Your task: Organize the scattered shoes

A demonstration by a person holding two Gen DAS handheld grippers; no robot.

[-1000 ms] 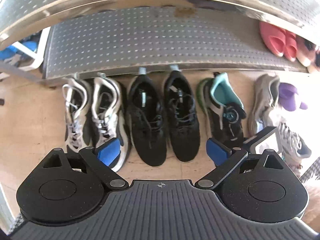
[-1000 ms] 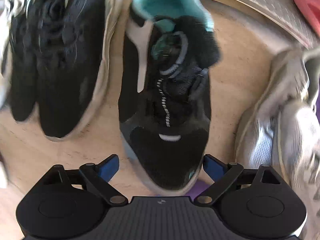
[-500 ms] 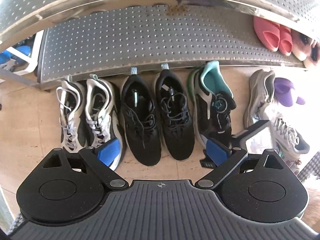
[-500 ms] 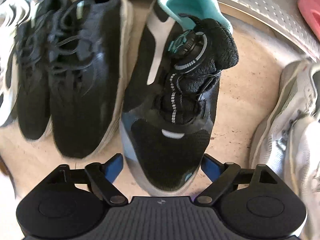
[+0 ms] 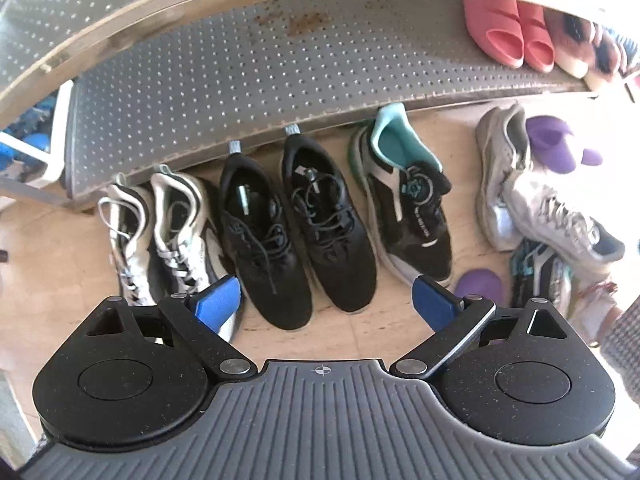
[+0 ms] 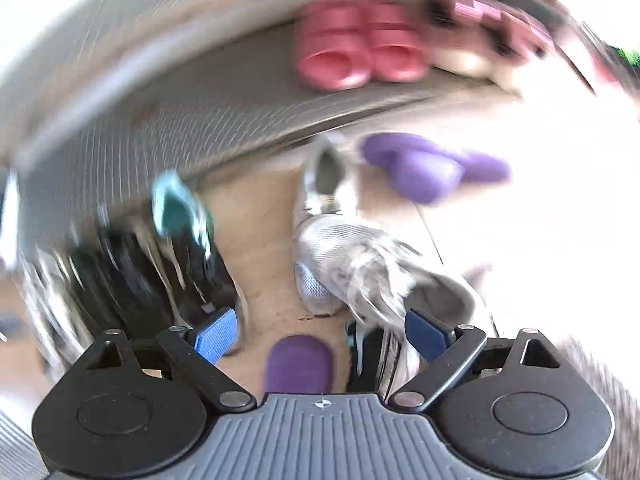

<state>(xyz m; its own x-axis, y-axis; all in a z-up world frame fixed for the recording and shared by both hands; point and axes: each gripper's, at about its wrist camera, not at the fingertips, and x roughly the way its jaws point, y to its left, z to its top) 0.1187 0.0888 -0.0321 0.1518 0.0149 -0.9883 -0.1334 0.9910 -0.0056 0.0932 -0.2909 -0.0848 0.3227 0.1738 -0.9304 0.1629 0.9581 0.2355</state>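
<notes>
In the left wrist view a row of shoes lines the floor under the metal rack: a white-and-black pair (image 5: 160, 232), a black pair (image 5: 296, 228) and a single black-and-teal sneaker (image 5: 408, 204). To the right, grey sneakers (image 5: 532, 196), purple slippers (image 5: 548, 148) and another teal-trimmed shoe (image 5: 540, 276) lie scattered. My left gripper (image 5: 326, 300) hangs open above the black pair, holding nothing. The right wrist view is motion-blurred: my right gripper (image 6: 320, 332) is open and empty over a purple slipper (image 6: 298, 364), with grey sneakers (image 6: 360, 264) ahead and the teal sneaker (image 6: 188, 236) at left.
A perforated metal shoe rack (image 5: 248, 80) spans the back, with pink slides (image 5: 508, 36) and other footwear on its shelf at right. A white frame with blue items (image 5: 32, 140) stands at far left. A knitted sleeve (image 5: 620, 344) shows at the right edge.
My right gripper has pulled back from the black-and-teal sneaker and swung right toward the grey sneakers and purple slippers. The left gripper has risen, showing more floor and rack.
</notes>
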